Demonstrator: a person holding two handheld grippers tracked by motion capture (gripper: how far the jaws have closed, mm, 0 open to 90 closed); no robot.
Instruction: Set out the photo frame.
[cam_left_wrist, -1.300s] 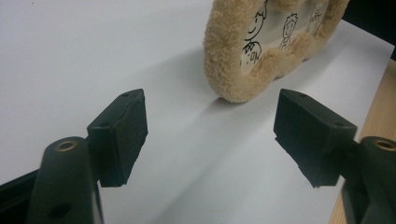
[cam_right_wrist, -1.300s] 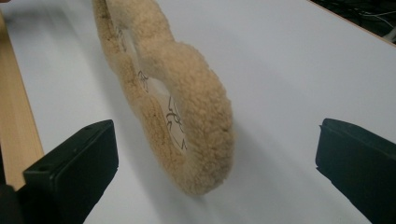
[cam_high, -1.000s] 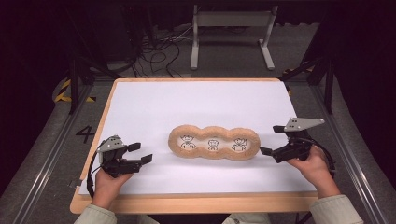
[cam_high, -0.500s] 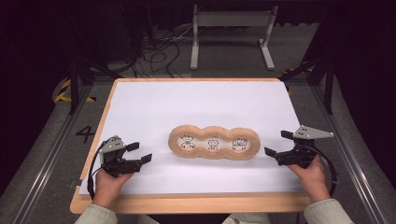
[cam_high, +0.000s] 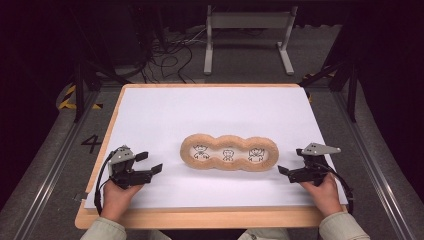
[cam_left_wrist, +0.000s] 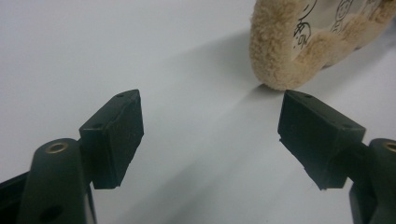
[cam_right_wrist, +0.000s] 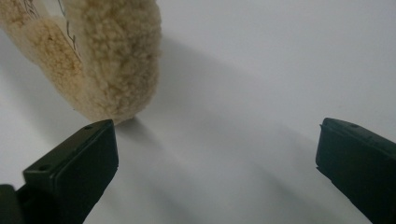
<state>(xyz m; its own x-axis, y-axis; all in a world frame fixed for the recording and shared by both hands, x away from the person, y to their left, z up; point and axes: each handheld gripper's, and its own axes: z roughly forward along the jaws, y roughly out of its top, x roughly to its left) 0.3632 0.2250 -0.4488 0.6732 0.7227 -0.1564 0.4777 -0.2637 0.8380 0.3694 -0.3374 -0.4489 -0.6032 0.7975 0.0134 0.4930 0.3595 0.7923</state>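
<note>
We judge the step in hand to be the approach to the fleecy three-ring pad (cam_high: 229, 153), which lies flat near the middle of the white desk (cam_high: 165, 115), between both tools. We should bring the left gripper (cam_high: 148, 163) and right gripper (cam_high: 291, 168) in level, one to each rounded end, and close on the thick fleece rim, not the printed centres. Both sets of jaws stand wide apart, holding nothing. Count: one pad, three drawn figures, two grippers.
</note>
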